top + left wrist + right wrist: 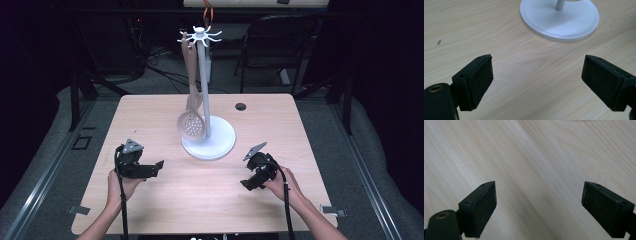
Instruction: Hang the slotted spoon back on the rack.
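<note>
**Both grippers released, utensil stand at table centre**

The left gripper [159,165] rests near-left on the table [150,112], jaws spread wide, nothing between them. The right gripper [245,184], near-right, is likewise released and empty. The white stand [208,141] sits between and beyond them, the slotted spoon [191,125] hanging on it.

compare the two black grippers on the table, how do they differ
The left black gripper sits nearer the white round stand base, which lies just ahead of its fingers; the right black gripper faces only bare light wooden table. The left points toward the stand, the right toward the table's middle. Both are open, holding nothing.
</note>
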`<state>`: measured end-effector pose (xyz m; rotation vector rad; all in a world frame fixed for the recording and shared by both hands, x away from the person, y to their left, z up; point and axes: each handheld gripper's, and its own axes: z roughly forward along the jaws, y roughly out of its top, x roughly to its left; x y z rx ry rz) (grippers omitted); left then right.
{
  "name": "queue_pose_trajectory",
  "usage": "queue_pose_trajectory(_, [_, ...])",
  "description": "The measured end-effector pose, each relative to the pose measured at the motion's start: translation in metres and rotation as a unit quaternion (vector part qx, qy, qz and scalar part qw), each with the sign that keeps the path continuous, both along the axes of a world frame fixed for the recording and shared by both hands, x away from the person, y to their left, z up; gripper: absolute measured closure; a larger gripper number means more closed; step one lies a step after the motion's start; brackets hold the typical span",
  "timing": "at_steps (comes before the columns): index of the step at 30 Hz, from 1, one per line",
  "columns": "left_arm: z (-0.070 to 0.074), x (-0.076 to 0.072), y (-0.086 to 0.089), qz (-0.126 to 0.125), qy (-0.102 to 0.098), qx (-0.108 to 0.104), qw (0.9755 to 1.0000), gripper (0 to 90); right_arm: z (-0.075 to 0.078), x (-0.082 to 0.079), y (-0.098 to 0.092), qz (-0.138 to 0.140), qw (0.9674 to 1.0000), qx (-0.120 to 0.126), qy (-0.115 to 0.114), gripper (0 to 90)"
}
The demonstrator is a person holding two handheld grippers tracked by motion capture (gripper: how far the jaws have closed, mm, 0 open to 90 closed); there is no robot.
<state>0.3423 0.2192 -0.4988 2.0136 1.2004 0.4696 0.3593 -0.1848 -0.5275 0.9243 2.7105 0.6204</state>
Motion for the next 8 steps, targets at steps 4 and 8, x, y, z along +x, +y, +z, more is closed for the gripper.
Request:
queue_pose_trajectory(4, [-0.008, 0.004, 0.001, 0.009, 0.012, 0.006, 0.9999, 8.0, 0.001, 0.000, -0.002, 0.003, 1.0000, 0.000, -0.005, 12.1])
queue_pose_trajectory(8, [-0.015, 0.008, 0.001, 0.010, 0.024, 0.022, 0.9994, 6.6, 0.004, 0.000, -0.002, 0.006, 0.9999, 0.005, -0.011, 12.2])
